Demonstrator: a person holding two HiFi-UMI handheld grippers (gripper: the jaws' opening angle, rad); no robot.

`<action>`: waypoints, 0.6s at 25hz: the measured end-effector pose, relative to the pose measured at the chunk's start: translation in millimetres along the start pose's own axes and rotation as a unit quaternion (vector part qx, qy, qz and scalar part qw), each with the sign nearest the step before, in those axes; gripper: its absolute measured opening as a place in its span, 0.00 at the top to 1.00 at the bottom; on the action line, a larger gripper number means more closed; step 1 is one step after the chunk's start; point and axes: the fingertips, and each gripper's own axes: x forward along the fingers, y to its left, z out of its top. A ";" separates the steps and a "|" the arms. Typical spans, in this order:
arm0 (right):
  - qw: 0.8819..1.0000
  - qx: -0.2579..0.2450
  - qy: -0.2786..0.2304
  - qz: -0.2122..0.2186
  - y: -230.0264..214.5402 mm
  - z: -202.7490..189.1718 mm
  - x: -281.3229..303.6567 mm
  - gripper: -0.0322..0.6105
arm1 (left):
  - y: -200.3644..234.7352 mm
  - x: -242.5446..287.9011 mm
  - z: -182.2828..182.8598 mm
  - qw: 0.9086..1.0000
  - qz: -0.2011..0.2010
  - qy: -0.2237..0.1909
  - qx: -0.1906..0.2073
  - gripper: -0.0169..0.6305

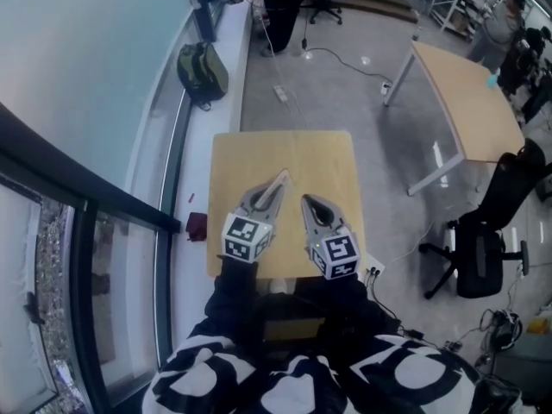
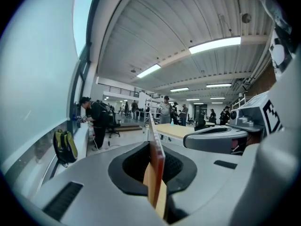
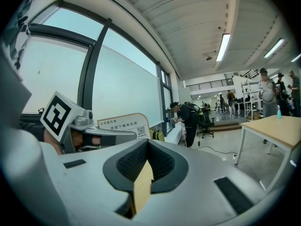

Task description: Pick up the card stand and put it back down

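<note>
The left hand-held gripper [image 1: 272, 190] grips the card stand [image 2: 156, 168] edge-on, raised clear above the desk [image 1: 319, 158] at frame centre, likely ready for setting down. The right hand-held gripper [image 1: 307, 202] hovers beside it, closed and empty.

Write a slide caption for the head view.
Left gripper holds the card stand over the small wooden table, right gripper empty beside it.

table [image 1: 285, 153]: pale wood, matt | card stand [image 3: 123, 125]: matt printed face | left gripper [image 2: 154, 160]: grey matt plastic
</note>
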 end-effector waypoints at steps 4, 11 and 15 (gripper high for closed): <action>0.999 0.004 -0.016 -0.033 -6.9 18.7 -1.6 0.92 | 2.8 -14.1 28.3 0.998 0.037 -0.053 0.004 0.94; 0.999 -0.003 -0.032 -0.044 0.4 34.6 -0.5 0.92 | 2.4 -33.5 42.6 0.994 0.070 -0.076 0.030 0.94; 0.999 -0.006 -0.037 -0.038 5.8 38.3 1.7 0.92 | 3.0 -40.6 45.2 0.993 0.075 -0.084 0.031 0.94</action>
